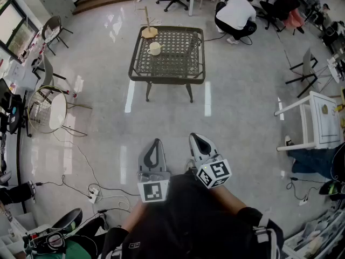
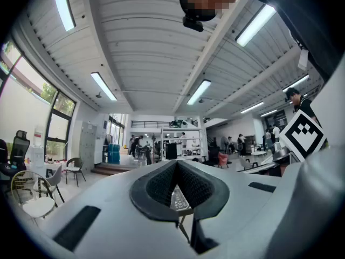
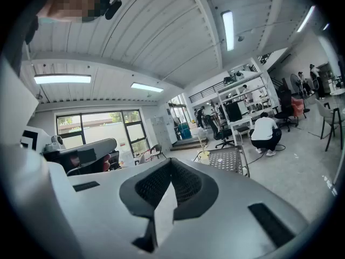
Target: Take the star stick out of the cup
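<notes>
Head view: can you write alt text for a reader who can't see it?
The left gripper and right gripper, both shut and empty, are held side by side above a glossy floor. Ahead stands a dark lattice table bearing a cream cup and a wooden stand; a person crouches beyond it.

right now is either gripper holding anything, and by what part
Nothing is held. The left gripper and right gripper both have fingers closed on nothing; the cup sits far off on the table.
</notes>
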Tool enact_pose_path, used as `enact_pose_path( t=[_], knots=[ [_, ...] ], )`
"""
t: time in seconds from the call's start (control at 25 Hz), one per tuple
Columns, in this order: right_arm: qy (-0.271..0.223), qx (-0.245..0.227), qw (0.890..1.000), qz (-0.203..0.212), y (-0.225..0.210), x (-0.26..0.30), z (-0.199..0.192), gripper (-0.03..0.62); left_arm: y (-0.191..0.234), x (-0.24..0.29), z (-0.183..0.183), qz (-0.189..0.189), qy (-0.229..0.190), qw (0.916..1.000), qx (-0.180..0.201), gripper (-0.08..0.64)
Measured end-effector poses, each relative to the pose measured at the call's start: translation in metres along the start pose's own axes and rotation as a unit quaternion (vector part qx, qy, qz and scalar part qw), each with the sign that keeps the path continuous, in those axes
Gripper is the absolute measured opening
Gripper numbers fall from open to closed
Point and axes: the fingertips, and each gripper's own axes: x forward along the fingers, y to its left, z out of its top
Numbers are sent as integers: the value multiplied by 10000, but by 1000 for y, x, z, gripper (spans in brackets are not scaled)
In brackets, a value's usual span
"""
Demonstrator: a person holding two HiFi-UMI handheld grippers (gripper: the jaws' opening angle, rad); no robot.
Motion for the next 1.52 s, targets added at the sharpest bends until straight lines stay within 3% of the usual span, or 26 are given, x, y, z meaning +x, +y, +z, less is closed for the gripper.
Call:
enact_pose_path(
  t=[0.48, 1.04, 1.52],
  knots=[
    [-58, 87, 9999, 103, -17, -13, 5, 9, -25, 9, -3, 16, 22, 10000, -2, 16],
    [43, 170, 9989, 424, -83, -23, 8, 9, -78, 35, -16, 356, 183, 9991, 150, 17],
    [49, 108, 9987, 499, -118, 39, 27, 9, -59, 100, -32, 419, 353, 9984, 137, 17]
  ],
)
